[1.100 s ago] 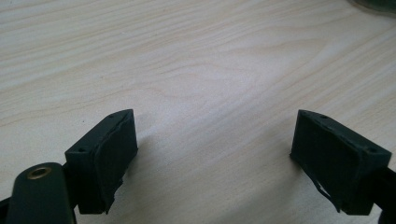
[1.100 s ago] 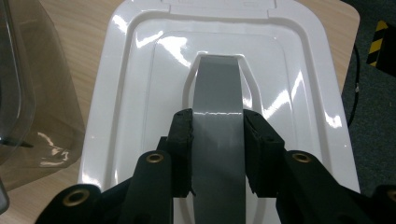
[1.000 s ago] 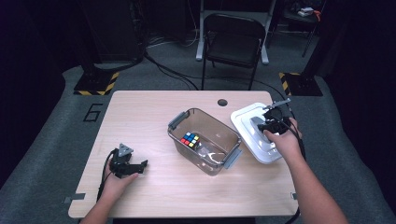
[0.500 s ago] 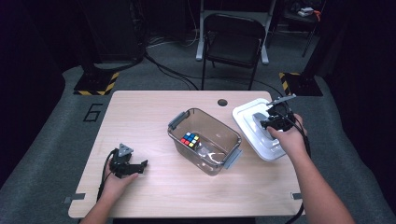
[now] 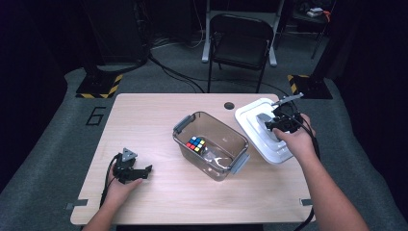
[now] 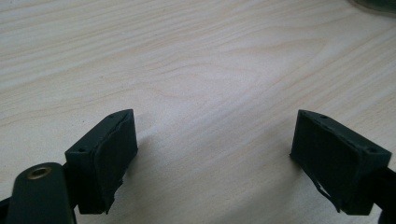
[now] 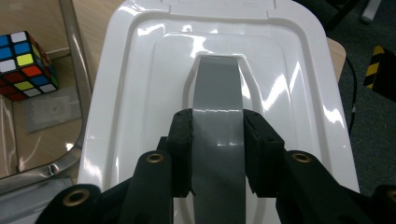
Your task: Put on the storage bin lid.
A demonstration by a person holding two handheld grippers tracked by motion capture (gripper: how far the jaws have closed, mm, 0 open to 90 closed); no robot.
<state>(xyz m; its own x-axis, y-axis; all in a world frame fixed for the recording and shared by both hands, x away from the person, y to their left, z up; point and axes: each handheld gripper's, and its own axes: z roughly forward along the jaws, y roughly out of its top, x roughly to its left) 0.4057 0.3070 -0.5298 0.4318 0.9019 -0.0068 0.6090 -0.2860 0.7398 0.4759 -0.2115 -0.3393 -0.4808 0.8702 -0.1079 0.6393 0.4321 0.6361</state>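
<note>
At the far right of the table [image 5: 154, 115], a white lid [image 5: 250, 118] hangs over the right edge, its far end lifted a little. Down its middle runs a grey handle [image 7: 218, 140], and the right gripper [image 7: 218, 154] has its two black jaws pressed against the handle's two sides, closed narrow around it. In the high view this right gripper [image 5: 281, 121] sits on top of the lid with the person's right hand [image 5: 296, 139] behind it, the forearm running back to the near right corner.

Just left of the lid, near the middle of the table, stands a clear bin [image 5: 211, 144] with grey latches at its far left and near right ends; it is open at the top and turned at an angle to the table's edges. Inside it lies a colour cube [image 5: 196, 143], toward the bin's left side, with something clear and crumpled beside it that cannot be made out. The right gripper view catches the same colour cube [image 7: 25, 65] behind the bin's wall, left of the lid.

Well apart from all this, at the near left of the table, the left gripper [image 5: 132, 172] rests low over bare wood in the person's left hand [image 5: 120, 185]. Its jaws stand wide with nothing between them, only wood grain under them in the left gripper view [image 6: 215, 154].
</note>
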